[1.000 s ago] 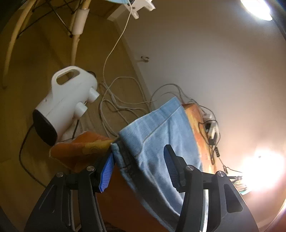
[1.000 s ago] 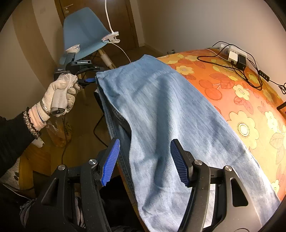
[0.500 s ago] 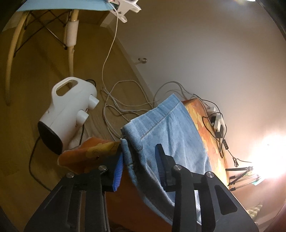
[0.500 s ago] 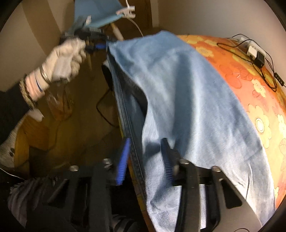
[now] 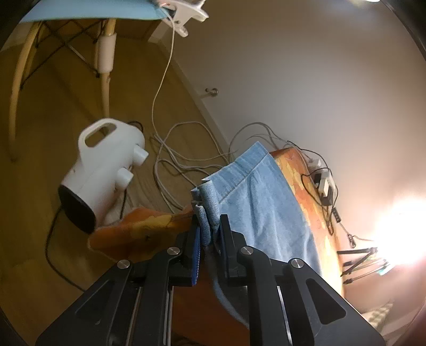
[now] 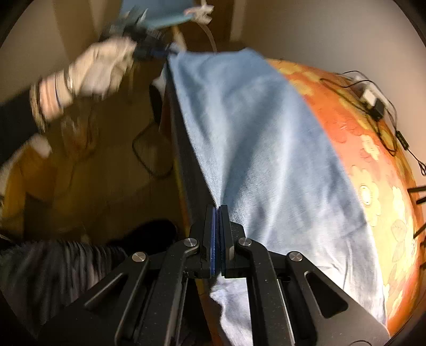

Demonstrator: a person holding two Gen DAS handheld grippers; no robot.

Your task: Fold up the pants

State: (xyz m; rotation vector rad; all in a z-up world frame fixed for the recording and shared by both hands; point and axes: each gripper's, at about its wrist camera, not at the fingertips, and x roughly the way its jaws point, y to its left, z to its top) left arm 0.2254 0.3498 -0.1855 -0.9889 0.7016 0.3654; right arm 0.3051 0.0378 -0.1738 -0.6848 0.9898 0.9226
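Observation:
Light blue denim pants (image 6: 261, 127) lie spread on a table with an orange flowered cloth (image 6: 372, 170). My left gripper (image 5: 209, 226) is shut on the pants' (image 5: 261, 197) near corner at the waistband, at the table's end. It shows in the right wrist view (image 6: 157, 52), held by a white-gloved hand, pinching the far corner. My right gripper (image 6: 218, 213) is shut on the pants' near long edge, which is lifted off the table edge.
A white handheld steamer (image 5: 101, 170) and loose cables (image 5: 181, 159) lie on the wooden floor. A blue chair (image 5: 80, 10) stands behind them. A power strip with chargers and cables (image 6: 372, 101) lies on the table's far side by the wall.
Both grippers went from open to shut on the pants' near edge. The edge is now pulled taut and raised between them.

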